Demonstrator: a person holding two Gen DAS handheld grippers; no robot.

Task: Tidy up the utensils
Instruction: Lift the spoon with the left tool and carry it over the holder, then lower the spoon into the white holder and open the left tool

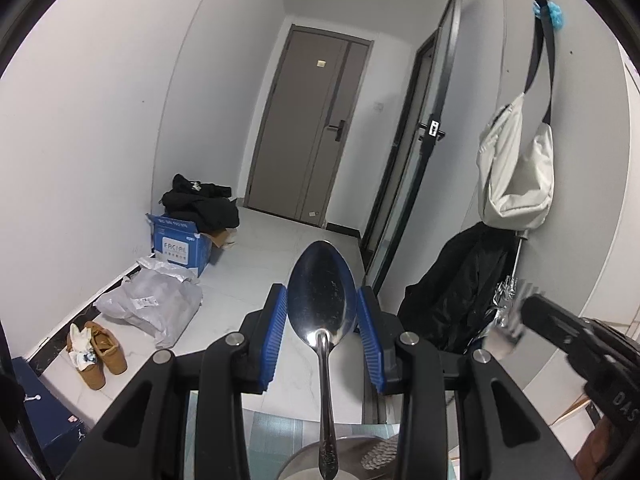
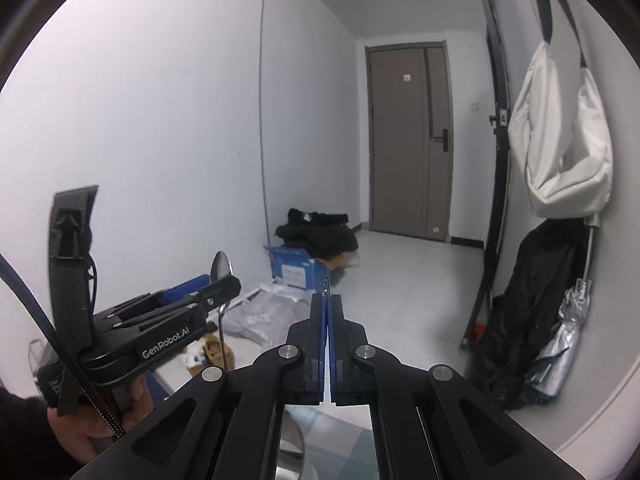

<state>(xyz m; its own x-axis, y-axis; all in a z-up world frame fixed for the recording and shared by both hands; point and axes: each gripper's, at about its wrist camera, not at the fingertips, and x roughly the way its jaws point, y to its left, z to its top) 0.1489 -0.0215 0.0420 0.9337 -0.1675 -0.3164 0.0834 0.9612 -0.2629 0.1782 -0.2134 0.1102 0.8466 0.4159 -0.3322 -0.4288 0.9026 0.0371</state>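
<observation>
Holding a metal spoon (image 1: 322, 304) in the left gripper (image 1: 322, 320), partly open, blue pads (image 1: 276, 336) pressing on either side of the bowl; bowl standing up and forward past the fingertips, handle running back and down toward the camera over a pale dish (image 1: 344, 458) at the bottom edge (dish only partly in view); pointing slightly downward along a hallway toward a grey door (image 1: 312, 128).

Seen from the right wrist: left gripper (image 2: 218, 280) sitting low at the left, angled up and to the right, spoon (image 2: 221, 270) sticking up out of its tip with the handle hanging below; a hand (image 2: 92, 424) wrapping the grip underneath, dark sleeve at the frame edge.

Keeping the right gripper (image 2: 327, 300) fully closed, blue pads (image 2: 320, 332) meeting face to face with nothing visibly between them; also tilting a little below level, aimed down the same hallway; showing up blurred at the right edge of the left wrist view.

Lying around on the floor (image 2: 400, 288): blue box (image 1: 182, 246) with black clothing on top, a grey plastic bag (image 1: 154, 304), brown shoes (image 1: 98, 354); hanging on the right wall: white bag (image 2: 560, 140).
</observation>
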